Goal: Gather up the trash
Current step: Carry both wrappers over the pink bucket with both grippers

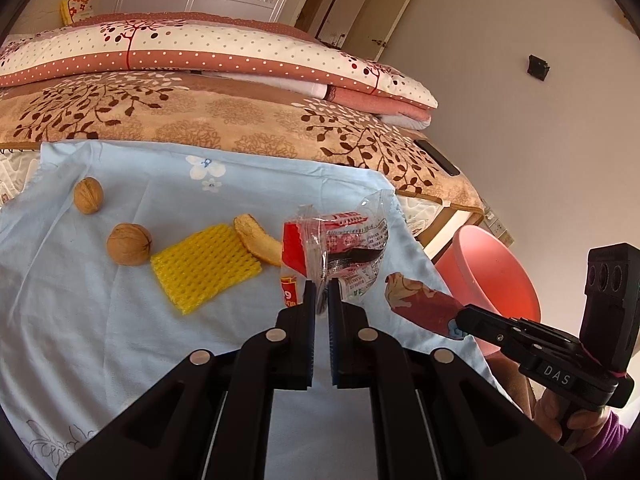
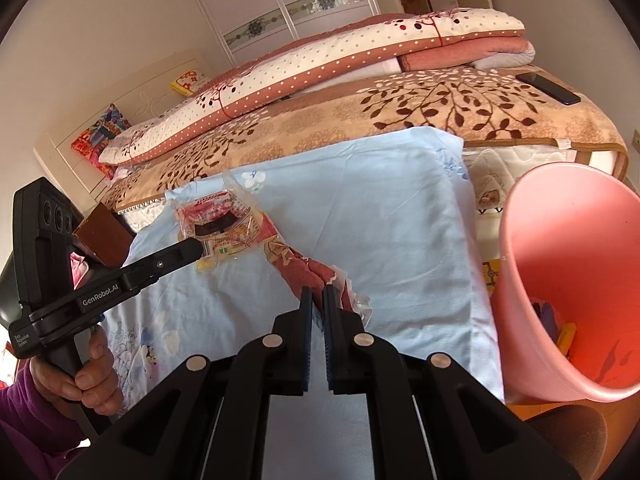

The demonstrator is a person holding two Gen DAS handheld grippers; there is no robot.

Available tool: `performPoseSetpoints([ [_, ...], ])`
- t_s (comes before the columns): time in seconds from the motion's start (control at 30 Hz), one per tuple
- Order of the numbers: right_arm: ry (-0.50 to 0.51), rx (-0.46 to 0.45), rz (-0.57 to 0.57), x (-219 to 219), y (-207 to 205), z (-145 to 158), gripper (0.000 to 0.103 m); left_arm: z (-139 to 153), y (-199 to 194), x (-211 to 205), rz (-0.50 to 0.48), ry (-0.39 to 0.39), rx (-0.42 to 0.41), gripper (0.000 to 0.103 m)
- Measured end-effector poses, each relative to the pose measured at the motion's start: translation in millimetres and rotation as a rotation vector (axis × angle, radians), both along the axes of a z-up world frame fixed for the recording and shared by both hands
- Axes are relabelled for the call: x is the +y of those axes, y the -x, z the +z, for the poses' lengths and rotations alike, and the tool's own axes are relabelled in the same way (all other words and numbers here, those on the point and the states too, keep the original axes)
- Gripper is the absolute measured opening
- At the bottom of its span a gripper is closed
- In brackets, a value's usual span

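Two wrappers were held, clear wrapper (image 1: 340,248) pinched by left gripper (image 1: 321,292), red wrapper (image 2: 308,276) by right gripper (image 2: 318,300); grips were best kept clenched until over pink bin (image 2: 568,272).

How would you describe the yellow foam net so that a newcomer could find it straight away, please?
Start from the blue cloth spread over the bed. Near its middle lies the foam net, a flat yellow rectangle between a walnut and a peel. Only it is bright yellow with a woven mesh texture.
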State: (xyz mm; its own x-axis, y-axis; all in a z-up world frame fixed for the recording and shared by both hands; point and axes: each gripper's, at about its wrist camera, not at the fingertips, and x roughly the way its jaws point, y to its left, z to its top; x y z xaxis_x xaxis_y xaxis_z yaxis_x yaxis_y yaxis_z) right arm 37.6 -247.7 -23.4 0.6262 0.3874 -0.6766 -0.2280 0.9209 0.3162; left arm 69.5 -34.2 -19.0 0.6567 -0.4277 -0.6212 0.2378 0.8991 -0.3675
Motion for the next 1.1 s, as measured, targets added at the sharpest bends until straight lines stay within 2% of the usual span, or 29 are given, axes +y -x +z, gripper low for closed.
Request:
performPoseSetpoints([
  [0.3,0.013,-0.054,-0.158,-51,20,18,0.005,17,6,-41,-0.099,-0.015,-0.047,0.005],
  [0.53,-0.001,-0.078,-0.306,-104,33,26,0.005,26,7,-89,-0.194,-0.042,-0.069,0.005],
  [0.87,-0.005,-0.060,-0.432,-166,43,11,0.005,30,2,-167,-0.321,-0.076,-0.069,0.005],
  [1.1,-0.018,-0.044,-0.475,-194,44,-2,0.005,19,-1,-217,-0.377,-0.146,-0.056,0.005],
])
